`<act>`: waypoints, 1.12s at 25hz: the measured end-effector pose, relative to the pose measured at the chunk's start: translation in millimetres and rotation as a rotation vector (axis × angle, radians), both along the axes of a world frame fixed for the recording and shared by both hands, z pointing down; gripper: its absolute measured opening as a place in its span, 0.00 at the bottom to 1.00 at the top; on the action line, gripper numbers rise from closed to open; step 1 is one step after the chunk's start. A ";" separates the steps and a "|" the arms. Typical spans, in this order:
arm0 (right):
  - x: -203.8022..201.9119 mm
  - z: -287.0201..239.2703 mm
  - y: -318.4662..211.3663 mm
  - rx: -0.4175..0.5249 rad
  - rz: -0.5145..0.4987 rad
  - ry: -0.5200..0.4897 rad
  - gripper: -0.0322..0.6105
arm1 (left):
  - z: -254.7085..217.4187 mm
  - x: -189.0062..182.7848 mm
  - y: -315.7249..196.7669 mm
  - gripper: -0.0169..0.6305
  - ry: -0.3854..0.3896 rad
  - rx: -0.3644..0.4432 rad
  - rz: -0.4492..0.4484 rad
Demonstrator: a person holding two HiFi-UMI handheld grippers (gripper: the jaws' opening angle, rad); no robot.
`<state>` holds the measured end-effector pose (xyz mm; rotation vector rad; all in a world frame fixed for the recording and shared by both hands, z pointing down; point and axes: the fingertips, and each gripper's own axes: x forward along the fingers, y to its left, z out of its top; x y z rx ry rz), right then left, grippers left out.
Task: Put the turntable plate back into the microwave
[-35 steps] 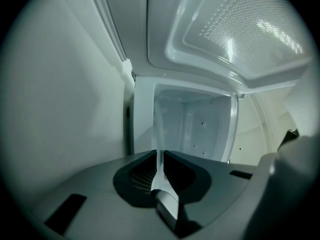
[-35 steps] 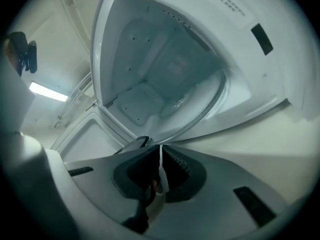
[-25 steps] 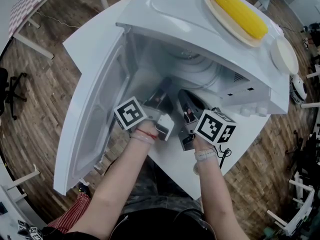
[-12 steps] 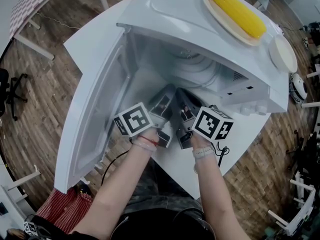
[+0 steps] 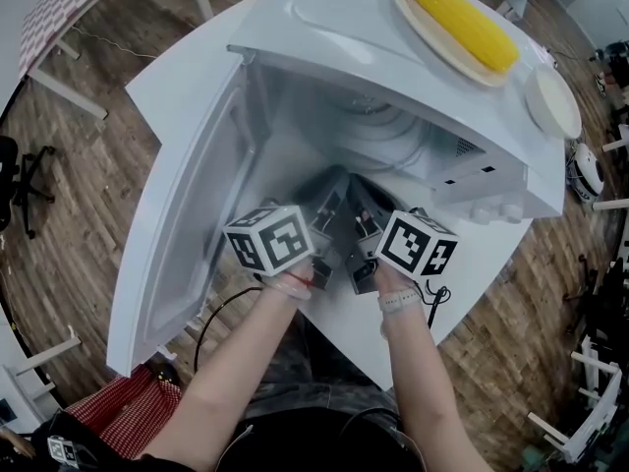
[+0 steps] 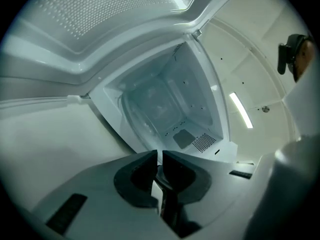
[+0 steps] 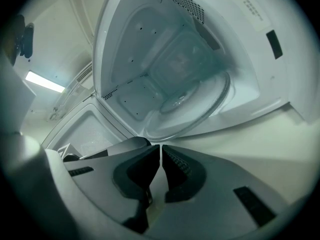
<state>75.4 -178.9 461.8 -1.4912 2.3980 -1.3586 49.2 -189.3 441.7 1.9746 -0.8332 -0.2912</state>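
The clear round glass turntable plate (image 7: 194,97) is seen inside the cavity of the white microwave oven (image 5: 393,37), apart from both grippers. It is shown best in the right gripper view, where its front rim reaches almost to the opening. In the left gripper view the turntable plate (image 6: 146,110) is only made out as a pale curved edge deep in the cavity, and in the head view as faint arcs (image 5: 381,128) under the roof of the oven.

The left gripper (image 6: 160,155) is held just in front of the opening, its jaws brought together with only a thin slit between them and nothing caught there. The right gripper (image 7: 160,150) is closed in the same way and is also empty. In the head view the left gripper (image 5: 329,197) and the right gripper (image 5: 362,205) are seen side by side.

The white microwave door (image 5: 182,224) is swung fully open. Only in the head view are a yellow corn cob (image 5: 464,23) on a pale plate (image 5: 418,18) and a white round dish (image 5: 553,101) shown on top of the oven, which stands on a white table (image 5: 177,67).
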 end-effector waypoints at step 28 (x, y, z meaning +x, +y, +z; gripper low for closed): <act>17.4 -23.3 31.2 0.309 0.133 0.246 0.10 | -13.2 10.5 36.3 0.09 -0.352 0.352 -0.001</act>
